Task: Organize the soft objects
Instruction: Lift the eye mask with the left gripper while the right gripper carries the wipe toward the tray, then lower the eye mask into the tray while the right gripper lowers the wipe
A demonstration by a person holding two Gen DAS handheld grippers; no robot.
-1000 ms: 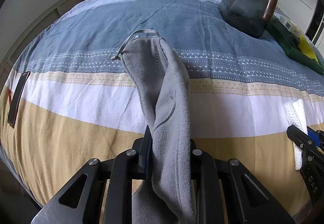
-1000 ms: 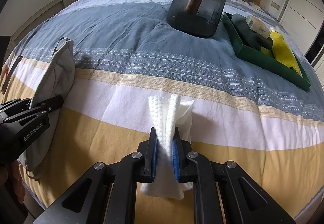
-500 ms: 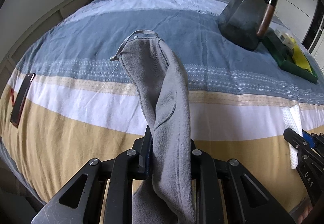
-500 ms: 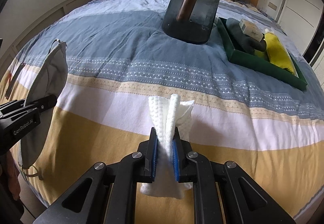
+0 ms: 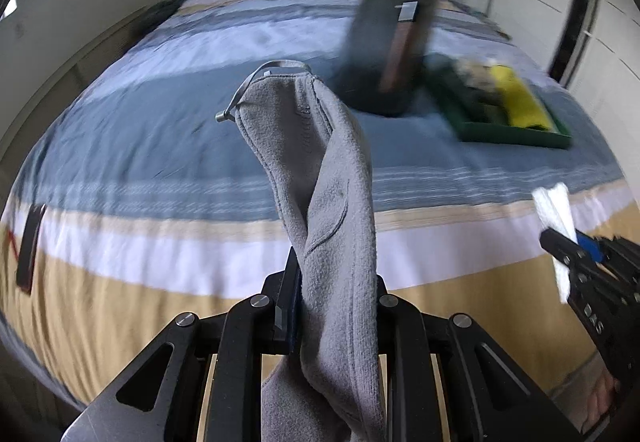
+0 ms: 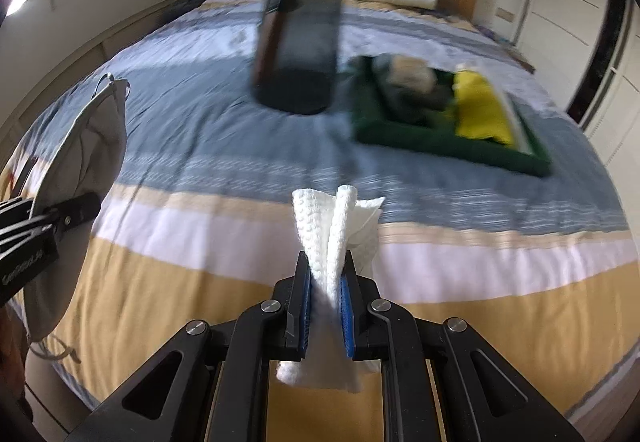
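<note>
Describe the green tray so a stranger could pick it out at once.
Start at the striped bed and find the tall dark bin standing mid-bed. The green tray lies just right of it, on the blue band. It is the only low, flat, dark green container, with a bright yellow cloth inside.

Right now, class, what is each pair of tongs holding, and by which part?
The left tongs pinch a grey fleece pouch near its lower middle. The right tongs pinch a white waffle cloth across its bunched middle.
</note>
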